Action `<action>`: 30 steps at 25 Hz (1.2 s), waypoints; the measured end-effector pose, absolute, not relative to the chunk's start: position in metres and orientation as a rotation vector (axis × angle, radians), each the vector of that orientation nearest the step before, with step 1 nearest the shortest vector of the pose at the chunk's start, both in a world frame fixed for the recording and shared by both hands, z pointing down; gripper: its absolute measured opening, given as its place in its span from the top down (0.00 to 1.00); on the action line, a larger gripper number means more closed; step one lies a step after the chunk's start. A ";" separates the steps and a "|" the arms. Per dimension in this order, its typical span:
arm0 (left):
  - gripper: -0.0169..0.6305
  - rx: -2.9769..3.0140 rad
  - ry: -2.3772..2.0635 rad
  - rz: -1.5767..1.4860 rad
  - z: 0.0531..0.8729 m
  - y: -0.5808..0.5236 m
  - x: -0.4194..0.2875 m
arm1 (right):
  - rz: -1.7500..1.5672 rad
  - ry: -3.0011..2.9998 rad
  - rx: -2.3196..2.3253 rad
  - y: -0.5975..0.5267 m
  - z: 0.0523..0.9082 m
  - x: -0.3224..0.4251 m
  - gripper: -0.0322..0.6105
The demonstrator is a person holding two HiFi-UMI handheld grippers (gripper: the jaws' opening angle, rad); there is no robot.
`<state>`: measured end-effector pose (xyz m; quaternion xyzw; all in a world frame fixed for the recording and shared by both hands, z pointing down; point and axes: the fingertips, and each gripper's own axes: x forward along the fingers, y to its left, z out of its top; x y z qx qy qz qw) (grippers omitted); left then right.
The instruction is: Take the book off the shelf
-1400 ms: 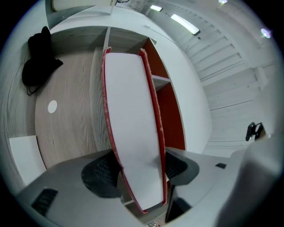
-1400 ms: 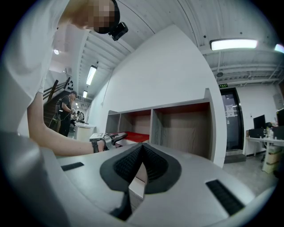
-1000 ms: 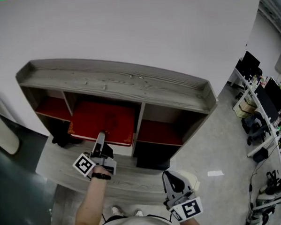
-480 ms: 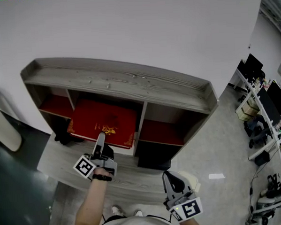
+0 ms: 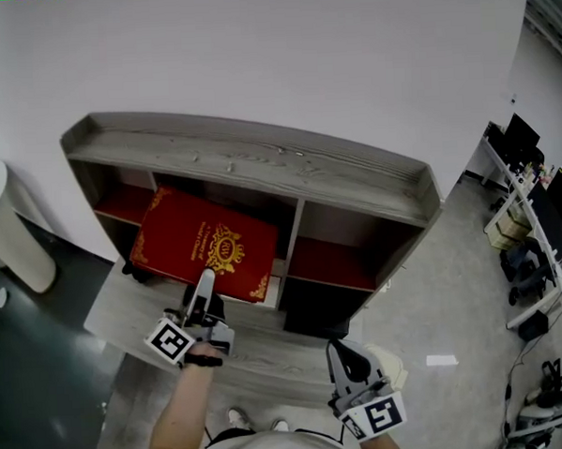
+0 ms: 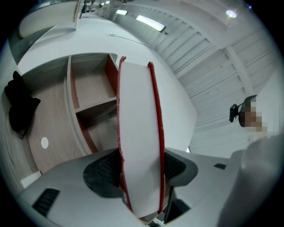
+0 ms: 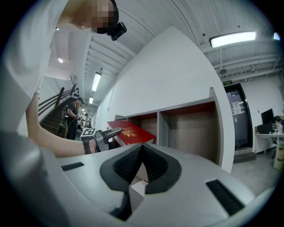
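Red with a gold crest on its cover, the book (image 5: 205,248) sits just left of centre in the head view, toward 10 o'clock, tilted and angled across the front of the grey wooden shelf (image 5: 259,164). Its near edge hangs out over the shelf's lower board, while its far edge lies at the mouth of the middle compartment. Whether that edge is inside the opening cannot be told.

The left gripper (image 5: 202,291), at 7 o'clock, is clamped on the book's near edge. Its own view shows the white page block and both red covers pressed between the two dark pads.

The right gripper (image 5: 349,356) is held low at 5 o'clock, close to the person's body and well apart from the shelf, with its jaws together and nothing between them.

A black object (image 5: 133,271) rests on the lower board at the book's 9 o'clock side. Desks with monitors (image 5: 532,177) stand far off at 3 o'clock.
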<state>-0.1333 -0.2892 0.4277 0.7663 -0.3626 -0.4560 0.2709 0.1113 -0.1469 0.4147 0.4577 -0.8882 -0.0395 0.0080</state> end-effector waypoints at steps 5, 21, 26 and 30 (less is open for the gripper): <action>0.58 2.096 -1.060 -1.230 0.416 -0.272 -0.150 | -0.134 -2.803 1.410 -0.145 0.411 0.113 0.91; 0.58 2.290 -1.471 -0.954 0.399 -0.201 -0.197 | -0.106 -2.854 1.365 -0.147 0.419 0.118 0.91; 0.58 2.357 -1.641 -0.800 0.394 -0.179 -0.216 | -0.132 -2.872 1.355 -0.155 0.413 0.111 0.91; 0.58 2.403 -1.756 -0.674 0.393 -0.162 -0.228 | -0.158 -2.880 1.349 -0.162 0.407 0.104 0.91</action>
